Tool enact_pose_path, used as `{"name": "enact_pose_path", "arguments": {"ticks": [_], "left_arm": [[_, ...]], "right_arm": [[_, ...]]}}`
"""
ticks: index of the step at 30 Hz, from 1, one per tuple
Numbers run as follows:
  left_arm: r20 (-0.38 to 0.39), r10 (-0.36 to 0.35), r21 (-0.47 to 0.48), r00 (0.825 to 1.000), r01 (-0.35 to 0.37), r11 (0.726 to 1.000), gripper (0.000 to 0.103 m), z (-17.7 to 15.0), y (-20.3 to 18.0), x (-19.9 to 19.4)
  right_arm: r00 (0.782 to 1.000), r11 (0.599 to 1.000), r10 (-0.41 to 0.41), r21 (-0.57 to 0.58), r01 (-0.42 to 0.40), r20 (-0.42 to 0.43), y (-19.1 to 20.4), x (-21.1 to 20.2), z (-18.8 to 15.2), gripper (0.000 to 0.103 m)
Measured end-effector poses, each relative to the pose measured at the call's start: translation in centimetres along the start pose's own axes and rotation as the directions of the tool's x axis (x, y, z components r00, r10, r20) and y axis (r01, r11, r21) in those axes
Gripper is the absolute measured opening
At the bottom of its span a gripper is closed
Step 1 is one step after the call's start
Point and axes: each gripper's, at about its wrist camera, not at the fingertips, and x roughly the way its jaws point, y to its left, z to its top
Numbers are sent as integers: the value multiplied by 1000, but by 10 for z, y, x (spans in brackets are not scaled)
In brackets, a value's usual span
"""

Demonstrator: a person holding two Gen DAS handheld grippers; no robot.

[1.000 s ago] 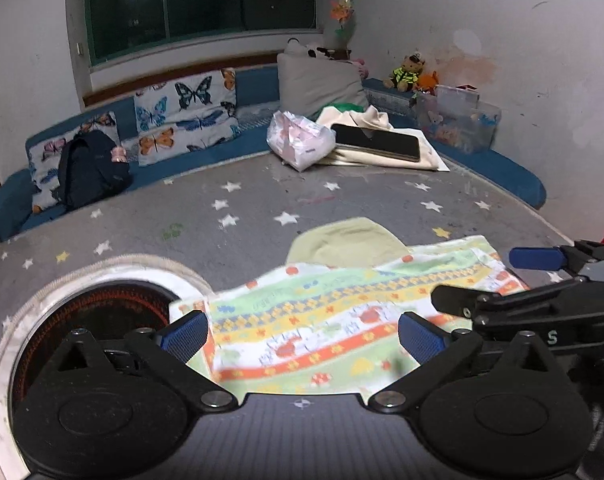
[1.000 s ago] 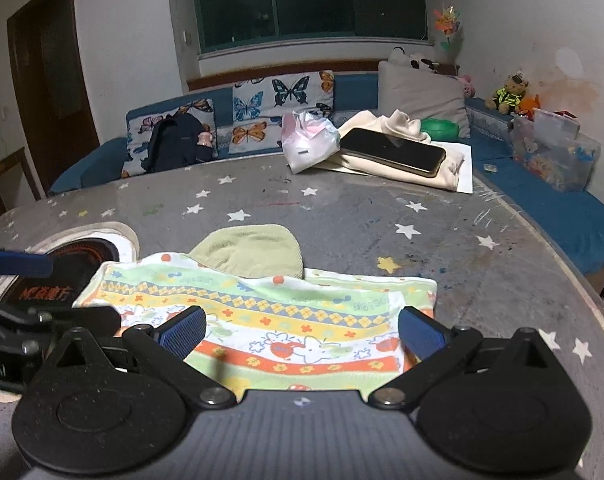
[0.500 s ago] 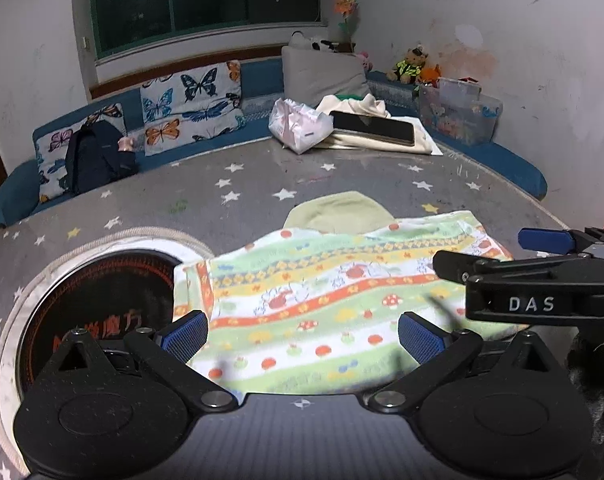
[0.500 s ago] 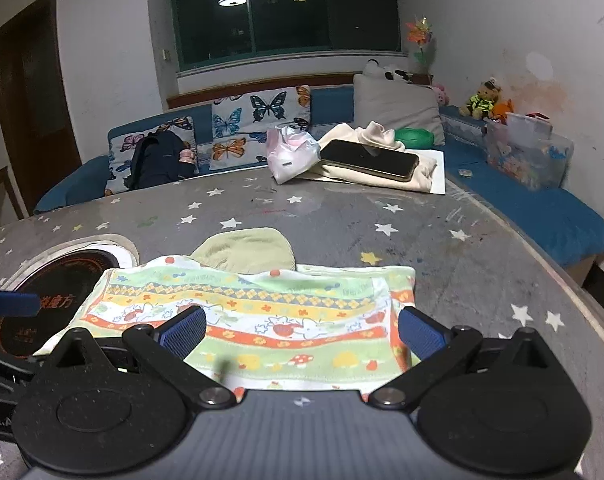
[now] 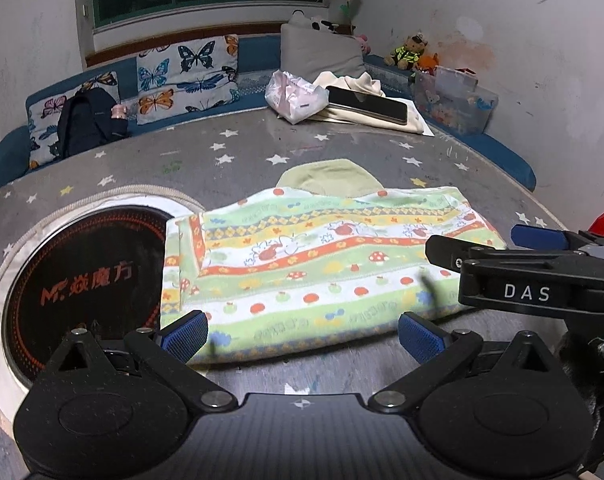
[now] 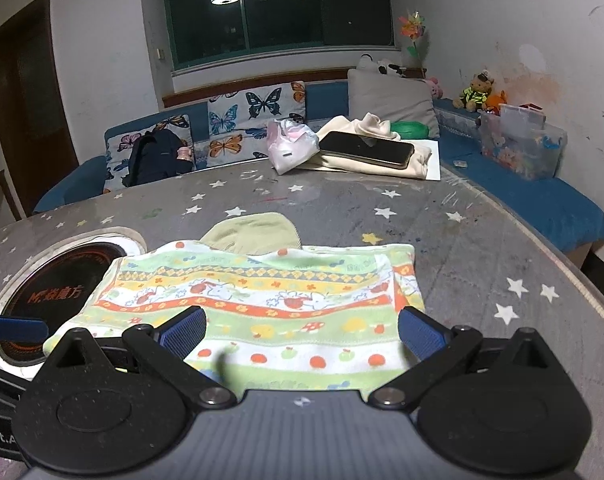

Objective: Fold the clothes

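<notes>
Left gripper and right gripper: jaws apart, holding nothing. Patterned garment lies flat on the starred table just beyond both, partly covering a green cloth. Far right, a clear bin holds toys, unidentifiable.

Folded patterned garment laid flat on the star-printed round table

The right gripper is held with its blue-padded jaws spread wide above the garment's near edge, nothing clamped. A green hood is seen protruding behind; the induction cooktop is partly overlapped at left, where the left gripper intrudes.
</notes>
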Motion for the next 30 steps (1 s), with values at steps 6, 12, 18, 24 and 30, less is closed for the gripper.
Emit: {"name": "enact_pose_path", "arguments": {"ticks": [6, 12, 18, 24, 30], "left_arm": [[-27, 14, -6, 1000, -14, 1000, 103, -7, 2, 1], [-43, 30, -5, 999, -30, 1000, 103, -16, 3, 0], [-45, 37, -4, 998, -37, 999, 103, -20, 4, -2], [-43, 44, 2, 998, -44, 999, 103, -24, 3, -7], [-35, 48, 7, 998, -48, 999, 103, -27, 2, -14]], "right_arm": [[1000, 1000, 5, -1, -5, -10, 3, -3, -5, 103], [1000, 1000, 9, 1, -8, -22, 5, -6, -11, 103], [999, 1000, 5, 0, -5, -32, 6, -10, -18, 103], [999, 1000, 8, -3, -8, -38, 9, -16, -24, 103], [999, 1000, 14, -4, -14, -40, 12, -20, -27, 103]]}}
